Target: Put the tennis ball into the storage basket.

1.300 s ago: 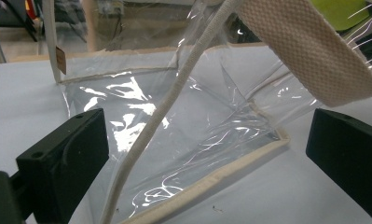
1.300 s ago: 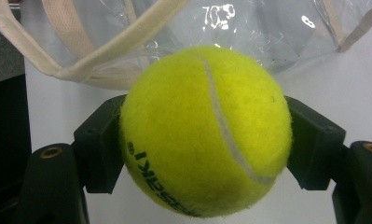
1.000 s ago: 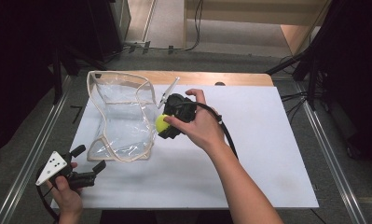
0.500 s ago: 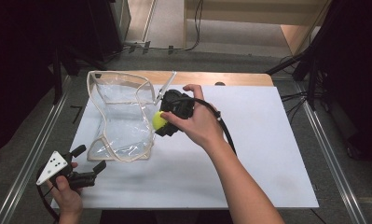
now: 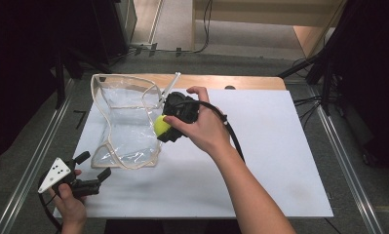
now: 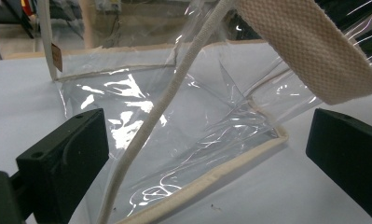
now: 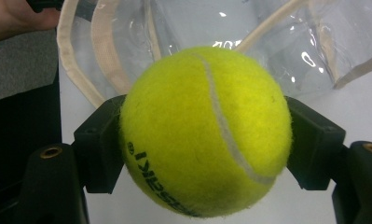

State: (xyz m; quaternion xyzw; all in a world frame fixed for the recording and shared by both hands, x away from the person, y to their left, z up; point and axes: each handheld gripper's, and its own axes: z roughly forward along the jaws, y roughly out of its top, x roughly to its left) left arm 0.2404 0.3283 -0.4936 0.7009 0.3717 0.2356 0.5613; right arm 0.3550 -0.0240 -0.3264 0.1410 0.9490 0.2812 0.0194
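Note:
A clear plastic bag [image 5: 128,117] with cream trim lies slumped on the white board, its mouth facing right. My right gripper [image 5: 164,127] is shut on a yellow tennis ball [image 5: 161,125] at the bag's right edge. In the right gripper view the ball [image 7: 204,130] sits squeezed between both jaws, with the bag's rim [image 7: 104,56] just behind it. My left gripper [image 5: 95,165] rests open at the bag's near left corner. In the left gripper view its jaws stand wide apart around that corner [image 6: 267,135] without touching it.
The white board [image 5: 260,161] covers most of the table, with a wooden strip [image 5: 250,83] along its far edge. Metal rails [image 5: 348,170] run down both sides. A black cable [image 5: 233,139] trails from the right gripper. A cream strap [image 6: 305,51] hangs across the left gripper view.
The right hand has drifted slightly left with the tennis ball, closer to the bag's mouth. The left hand and the bag have stayed put.

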